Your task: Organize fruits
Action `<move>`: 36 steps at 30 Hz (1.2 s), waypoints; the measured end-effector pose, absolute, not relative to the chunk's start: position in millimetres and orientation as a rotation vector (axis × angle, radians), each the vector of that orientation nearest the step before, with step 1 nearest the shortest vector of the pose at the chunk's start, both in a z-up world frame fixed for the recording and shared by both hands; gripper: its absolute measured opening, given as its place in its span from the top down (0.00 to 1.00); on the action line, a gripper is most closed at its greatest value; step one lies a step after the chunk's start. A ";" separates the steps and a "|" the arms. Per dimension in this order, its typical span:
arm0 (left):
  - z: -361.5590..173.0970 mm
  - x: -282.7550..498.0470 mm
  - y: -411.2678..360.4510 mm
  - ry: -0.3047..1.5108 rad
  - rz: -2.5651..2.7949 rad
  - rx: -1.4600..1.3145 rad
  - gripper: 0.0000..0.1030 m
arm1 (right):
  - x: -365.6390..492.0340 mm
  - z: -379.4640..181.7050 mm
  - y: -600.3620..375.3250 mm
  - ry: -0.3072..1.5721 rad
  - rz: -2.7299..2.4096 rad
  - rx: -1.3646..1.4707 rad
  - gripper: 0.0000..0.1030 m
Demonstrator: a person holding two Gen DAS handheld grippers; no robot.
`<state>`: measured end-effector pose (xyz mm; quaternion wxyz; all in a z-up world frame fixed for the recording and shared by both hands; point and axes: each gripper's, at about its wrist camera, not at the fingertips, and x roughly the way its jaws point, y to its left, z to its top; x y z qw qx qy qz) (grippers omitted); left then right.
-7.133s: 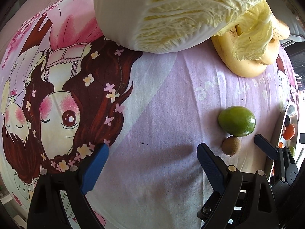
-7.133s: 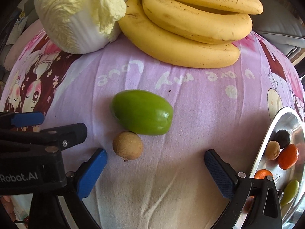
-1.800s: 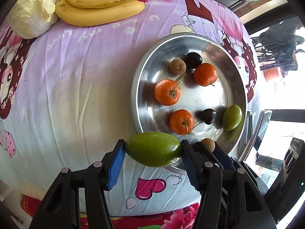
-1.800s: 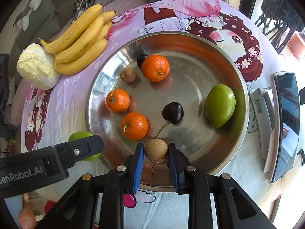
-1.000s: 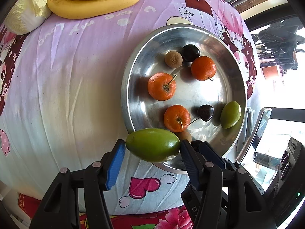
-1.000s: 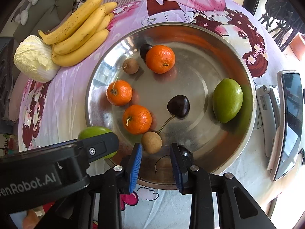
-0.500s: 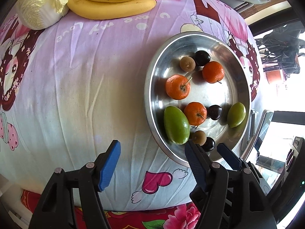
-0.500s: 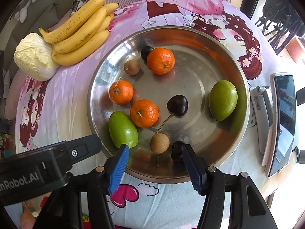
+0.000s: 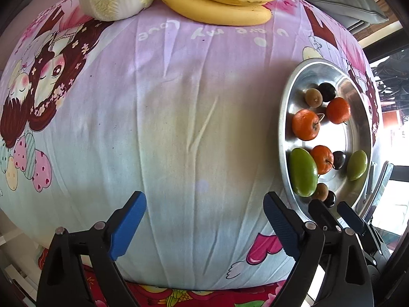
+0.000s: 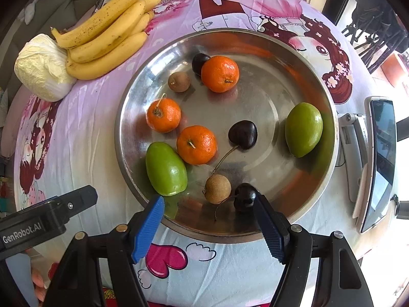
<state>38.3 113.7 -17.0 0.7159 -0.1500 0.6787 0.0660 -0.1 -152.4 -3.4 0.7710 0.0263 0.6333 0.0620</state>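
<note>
Left gripper (image 9: 204, 220): jaws just opening wide, gripping nothing, hovering over bare tablecloth (image 9: 179, 128). Right gripper (image 10: 208, 220): jaws just opening, empty, hanging at the near rim of the steel tray (image 10: 255, 41). Green fruit (image 10: 165, 168) and brown longan (image 10: 217, 188): lying in the tray, lower centre of the right view.

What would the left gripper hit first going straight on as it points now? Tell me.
Most likely only the bare tablecloth. The left gripper stands open with nothing between its fingers, and the metal tray of fruit lies off to its right side. Depth is hard to judge.
</note>
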 end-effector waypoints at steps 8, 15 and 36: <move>-23.2 16.2 162.0 1.482 0.194 -0.332 0.08 | -0.8 -5.0 -141.5 1.368 0.149 0.047 0.23; -29.0 -7.4 187.4 1.469 0.203 -0.341 0.08 | -2.2 -10.0 -131.2 1.357 0.168 0.062 0.18; -38.3 -43.6 193.1 1.399 0.223 -0.335 0.08 | -21.9 -11.6 -112.8 1.298 0.140 -0.005 0.00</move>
